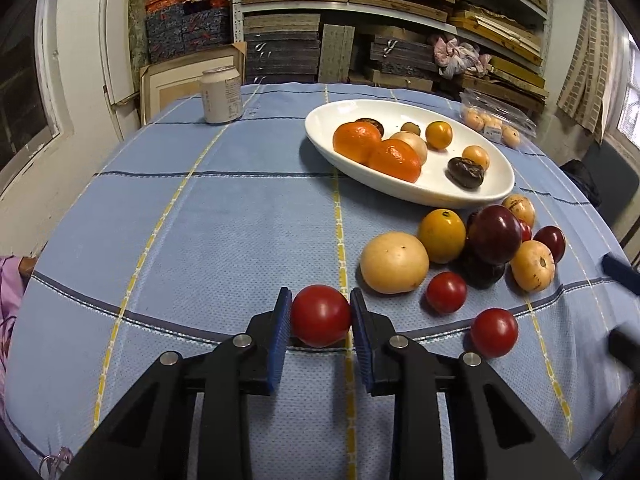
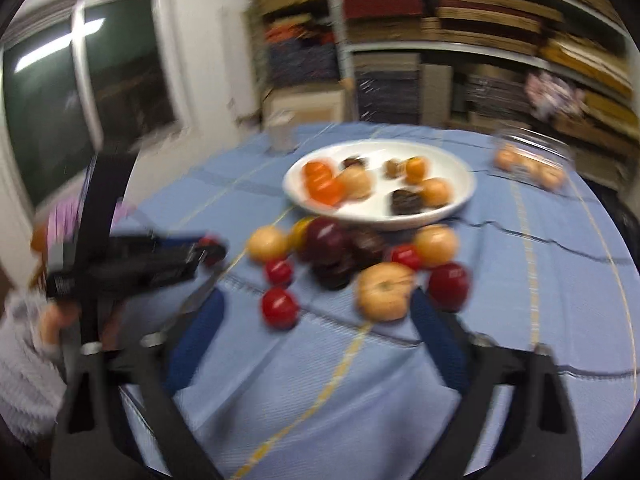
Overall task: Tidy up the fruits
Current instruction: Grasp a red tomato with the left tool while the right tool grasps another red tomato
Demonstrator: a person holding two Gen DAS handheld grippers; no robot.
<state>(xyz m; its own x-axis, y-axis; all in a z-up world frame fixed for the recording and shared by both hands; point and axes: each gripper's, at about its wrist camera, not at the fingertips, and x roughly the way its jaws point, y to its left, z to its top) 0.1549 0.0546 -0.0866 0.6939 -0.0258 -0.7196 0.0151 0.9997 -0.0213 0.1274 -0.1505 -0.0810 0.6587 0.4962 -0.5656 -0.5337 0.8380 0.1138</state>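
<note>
The left gripper (image 1: 321, 312) clamps a red tomato (image 1: 320, 315) on a blue checked tablecloth (image 1: 224, 232). The right gripper (image 2: 316, 324) hangs wide, holding nothing, before loose fruits (image 1: 464, 252) beside a white dish (image 1: 492, 190). Packed shelves (image 1: 360, 20) fill the back wall.

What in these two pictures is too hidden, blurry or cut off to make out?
- Right wrist view: motion blur smears everything, so the fruits in the white dish cannot be told apart.
- Left wrist view: the print on the white jar is too small to read.
- Left wrist view: the right tongs are cut off by the edge.
- Left wrist view: the clear packet hides its round contents behind glare.
</note>
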